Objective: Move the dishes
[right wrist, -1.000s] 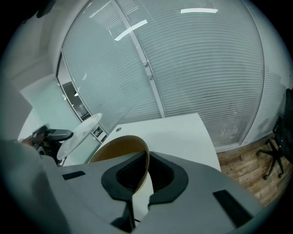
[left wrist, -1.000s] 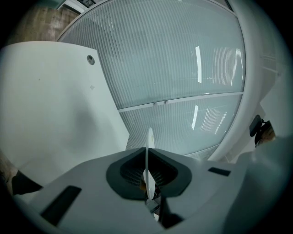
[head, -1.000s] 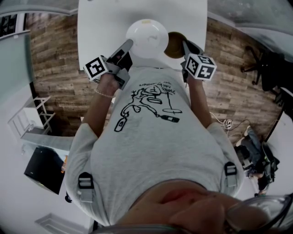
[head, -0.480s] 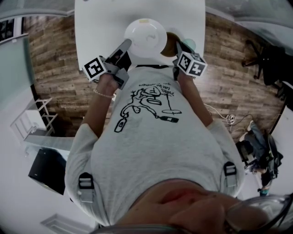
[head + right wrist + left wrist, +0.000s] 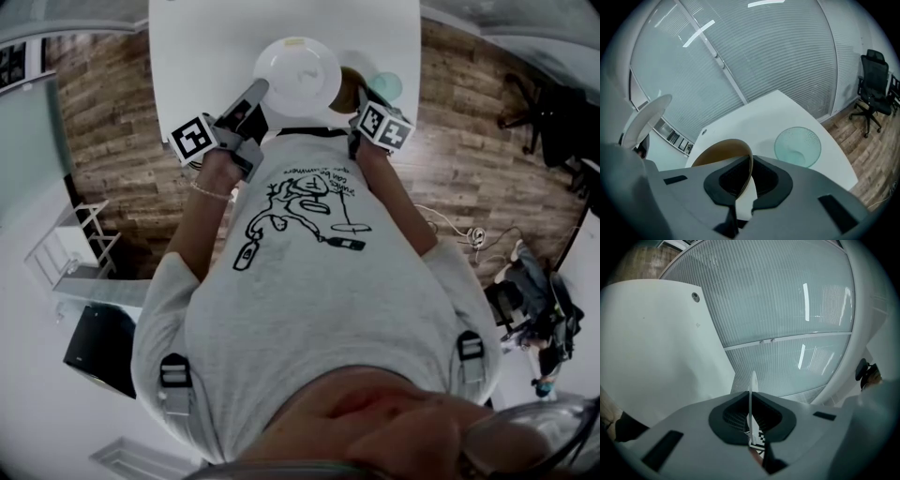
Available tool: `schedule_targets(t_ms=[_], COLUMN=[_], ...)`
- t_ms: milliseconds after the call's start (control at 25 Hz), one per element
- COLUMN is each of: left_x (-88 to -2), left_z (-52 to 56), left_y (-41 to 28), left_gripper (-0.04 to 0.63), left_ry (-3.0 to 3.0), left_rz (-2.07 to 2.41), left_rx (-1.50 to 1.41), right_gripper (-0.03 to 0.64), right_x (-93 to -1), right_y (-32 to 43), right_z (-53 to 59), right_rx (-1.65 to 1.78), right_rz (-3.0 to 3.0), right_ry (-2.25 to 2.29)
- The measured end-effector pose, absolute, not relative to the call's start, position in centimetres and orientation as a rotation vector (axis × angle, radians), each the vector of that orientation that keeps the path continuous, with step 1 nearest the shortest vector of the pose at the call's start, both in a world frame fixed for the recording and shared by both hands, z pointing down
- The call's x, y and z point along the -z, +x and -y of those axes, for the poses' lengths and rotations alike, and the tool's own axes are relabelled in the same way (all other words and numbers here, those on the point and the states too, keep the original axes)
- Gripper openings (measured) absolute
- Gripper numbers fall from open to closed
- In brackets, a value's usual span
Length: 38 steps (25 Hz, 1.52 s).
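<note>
Overhead, a white worktop point(image 5: 197, 56) is seen at 12 o'clock of the head view, cut off by the top edge, with wood-plank floor point(image 5: 103, 112) shown at 9 and 3 o'clock. A ribbed glass wall point(image 5: 787, 310) is seen beyond the worktop, and a black office chair point(image 5: 874, 101) is stood on the floor at 3 o'clock of the right gripper view.

The white plate point(image 5: 298, 75) is held over the near end of the worktop, face turned up to the head camera. Its rim at about 8 o'clock is clamped by the fingers of the left gripper point(image 5: 260, 92), and from that gripper it is seen edge-on, as a thin upright line. The brown bowl point(image 5: 723, 149) is pinched by its rim between the fingers of the right gripper point(image 5: 744, 183), with its brown inside shown at 9 o'clock of them. A glass dish point(image 5: 798, 146) is laid flat on the worktop at 3 o'clock of the bowl, apart from it.

From the head camera the bowl is largely covered by the plate and the right gripper. Whether the plate touches the worktop cannot be told.
</note>
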<state>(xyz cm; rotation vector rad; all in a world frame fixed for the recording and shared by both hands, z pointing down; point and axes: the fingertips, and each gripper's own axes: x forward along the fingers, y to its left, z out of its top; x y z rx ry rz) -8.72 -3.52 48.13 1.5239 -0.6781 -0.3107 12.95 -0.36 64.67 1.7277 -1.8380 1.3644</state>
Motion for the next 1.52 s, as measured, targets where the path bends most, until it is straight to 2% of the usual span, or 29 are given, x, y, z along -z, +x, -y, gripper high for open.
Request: schedule_targets(t_ms=[720,1520], left_x=[-48.7,-49.1], left_z=[3.2,3.1], left_y=[-8.7,-8.8], left_gripper=[0.012,0.012], left_ry=[1.512,1.501], left_rz=[0.673,0.68], left_rx=[0.265,0.268], right_gripper=[0.043,0.043], right_x=[-71.4,-73.6], right_y=[14.5,14.9], right_z=[0.3,1.1], right_rx=[-1.351,-1.259], right_rz=[1.715,1.736], right_ry=[1.838,1.867])
